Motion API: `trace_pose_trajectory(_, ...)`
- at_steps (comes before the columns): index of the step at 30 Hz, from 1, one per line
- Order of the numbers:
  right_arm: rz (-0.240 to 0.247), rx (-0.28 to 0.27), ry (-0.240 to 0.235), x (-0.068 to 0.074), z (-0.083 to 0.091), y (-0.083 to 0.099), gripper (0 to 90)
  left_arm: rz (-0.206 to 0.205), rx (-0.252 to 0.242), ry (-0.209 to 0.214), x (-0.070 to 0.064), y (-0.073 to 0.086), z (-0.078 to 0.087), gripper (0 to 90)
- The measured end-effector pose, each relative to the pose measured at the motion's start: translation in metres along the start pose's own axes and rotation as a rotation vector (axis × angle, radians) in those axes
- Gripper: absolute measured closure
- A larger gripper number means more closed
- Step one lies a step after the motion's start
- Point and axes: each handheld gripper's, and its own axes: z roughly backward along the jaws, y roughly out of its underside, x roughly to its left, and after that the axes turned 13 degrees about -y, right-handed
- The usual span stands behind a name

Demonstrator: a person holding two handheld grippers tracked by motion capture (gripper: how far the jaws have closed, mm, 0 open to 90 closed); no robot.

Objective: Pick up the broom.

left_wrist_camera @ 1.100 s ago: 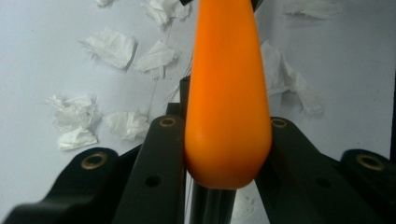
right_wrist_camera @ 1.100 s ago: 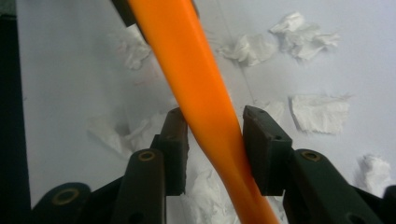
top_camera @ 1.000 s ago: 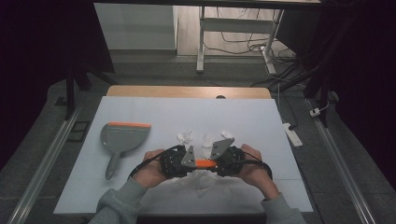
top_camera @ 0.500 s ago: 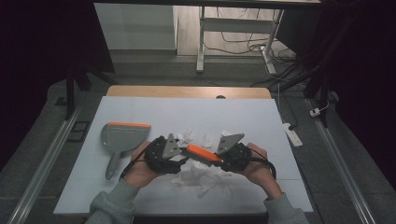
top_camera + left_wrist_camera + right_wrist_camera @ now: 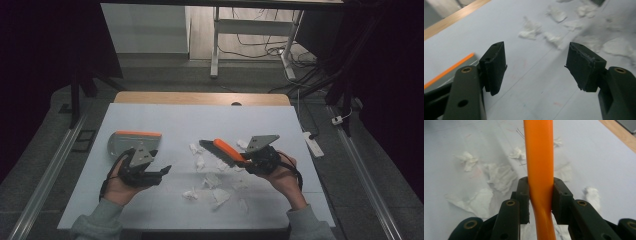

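Note:
My right gripper (image 5: 246, 159) is shut on the orange handle of a hand brush (image 5: 220, 149). The brush sits just above the table and points up-left, with its dark bristles underneath. In the right gripper view the jaws (image 5: 540, 195) clamp the orange handle (image 5: 539, 157) from both sides. My left gripper (image 5: 164, 171) is open and holds nothing, just right of a grey dustpan (image 5: 131, 142) with an orange edge. In the left gripper view its jaws (image 5: 539, 65) stand wide apart over bare table, and the dustpan's orange edge (image 5: 449, 70) shows at the left.
Several torn white paper scraps (image 5: 212, 180) lie scattered on the white table (image 5: 165, 120) between and in front of the grippers. More paper scraps (image 5: 531, 30) lie beyond the left jaws. A wooden strip (image 5: 200, 98) runs along the far edge.
The grippers were together at the table's middle by the brush. My left gripper has since drawn away to the left toward the dustpan, and my right gripper keeps hold of the brush.

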Motion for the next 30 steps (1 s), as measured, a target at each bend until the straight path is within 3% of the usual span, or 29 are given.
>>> trace_pose_trajectory(4, -0.036, -0.015, 0.03, -0.007, 0.004, 0.004, 71.3, 0.031, 0.036, -0.017, 0.009, 0.019, -0.001, 33.2)
trace_pose_trajectory(7, -0.067, -0.021, 0.043, -0.012, 0.006, 0.007, 71.3, 0.023, 0.062, -0.037, 0.015, 0.028, 0.001, 33.2)
trace_pose_trajectory(10, -0.08, -0.028, 0.042, -0.016, 0.01, 0.011, 71.3, 0.057, 0.067, -0.036, 0.022, 0.037, 0.003, 32.6)
trace_pose_trajectory(15, -0.126, -0.049, 0.085, -0.022, 0.019, 0.018, 71.3, 0.115, 0.071, -0.03, 0.026, 0.05, 0.002, 31.8)
trace_pose_trajectory(30, -0.241, -0.061, 0.205, -0.039, 0.046, 0.036, 71.2, 0.126, 0.081, -0.041, 0.026, 0.052, -0.005, 30.2)
